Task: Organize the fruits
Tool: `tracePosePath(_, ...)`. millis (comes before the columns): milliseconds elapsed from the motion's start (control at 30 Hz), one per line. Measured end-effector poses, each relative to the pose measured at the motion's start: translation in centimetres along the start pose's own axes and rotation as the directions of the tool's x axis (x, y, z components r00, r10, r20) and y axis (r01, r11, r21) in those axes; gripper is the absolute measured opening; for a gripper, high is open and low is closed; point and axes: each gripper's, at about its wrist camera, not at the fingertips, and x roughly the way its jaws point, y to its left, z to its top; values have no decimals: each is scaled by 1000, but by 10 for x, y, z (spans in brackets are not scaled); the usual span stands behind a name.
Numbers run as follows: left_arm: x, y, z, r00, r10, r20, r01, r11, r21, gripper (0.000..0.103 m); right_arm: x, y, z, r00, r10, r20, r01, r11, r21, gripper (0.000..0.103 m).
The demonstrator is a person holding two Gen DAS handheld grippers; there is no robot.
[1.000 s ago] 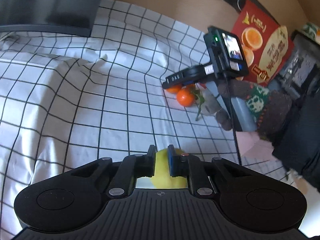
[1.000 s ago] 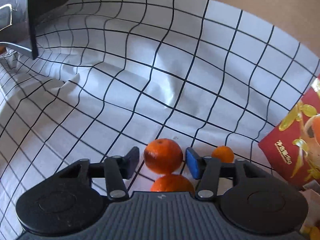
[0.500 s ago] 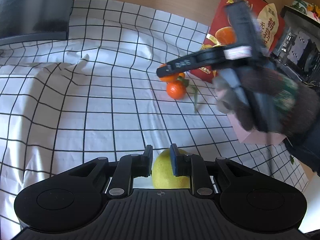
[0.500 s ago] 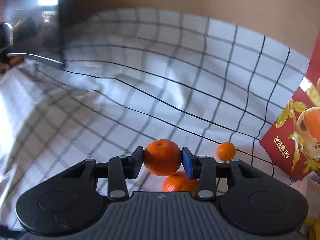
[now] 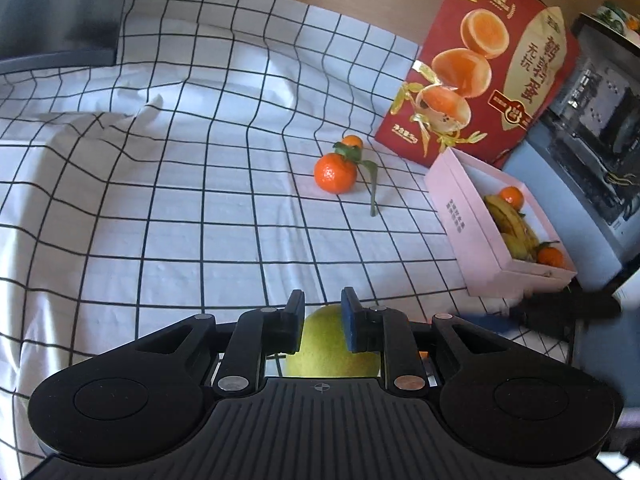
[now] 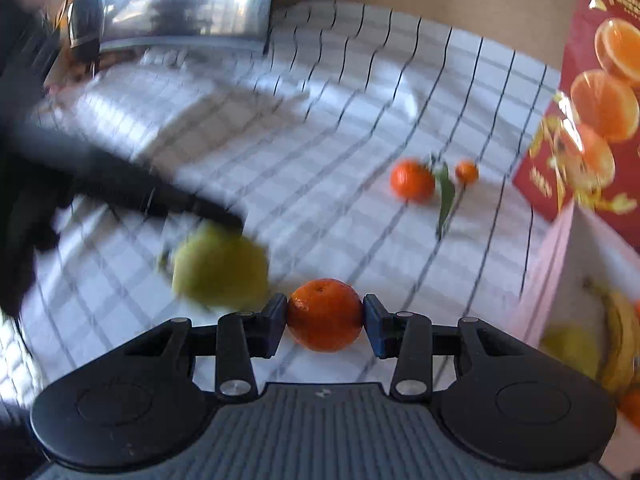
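Fruit sits in both our grippers. In the left wrist view, low centre of the frame, our left gripper (image 5: pixel 322 322) has its jaws drawn in as narrow as they go, pinching the top of a yellow-green pear (image 5: pixel 330 344); most of the pear is hidden behind the fingers. In the right wrist view our right gripper (image 6: pixel 325 320) has both pads pressed against the sides of a mandarin (image 6: pixel 325 314), held just below the middle of the frame. Its jaws have just been closing a little, and the mandarin is between them.

Across the black-gridded white tablecloth (image 5: pixel 160 220), right of centre in the left view, we see a larger loose mandarin (image 5: pixel 335 173) with green leaves and a smaller mandarin (image 5: pixel 352 142) just behind it, the two close together; a single long leaf (image 5: pixel 373 190) lies just beside them. At the right edge of that frame stands a pink box (image 5: pixel 472 216), open at the top, holding bananas (image 5: pixel 512 224) and two more mandarins. A red carton (image 5: pixel 480 68) printed with orange halves stands upright directly behind the pink box, at upper right. In the upper left corner a dark grey object (image 5: pixel 60 12) rests on the cloth; we cannot tell what it is.

The right view is blurred: at left of centre it shows the pear beneath the dark shape of the left gripper.
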Motion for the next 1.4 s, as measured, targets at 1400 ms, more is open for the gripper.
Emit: tracePosePath(1400,-28,28,-25,997,-56,50,61,994,-93,24,5,10,14,990,55,132,-57,998,11,46)
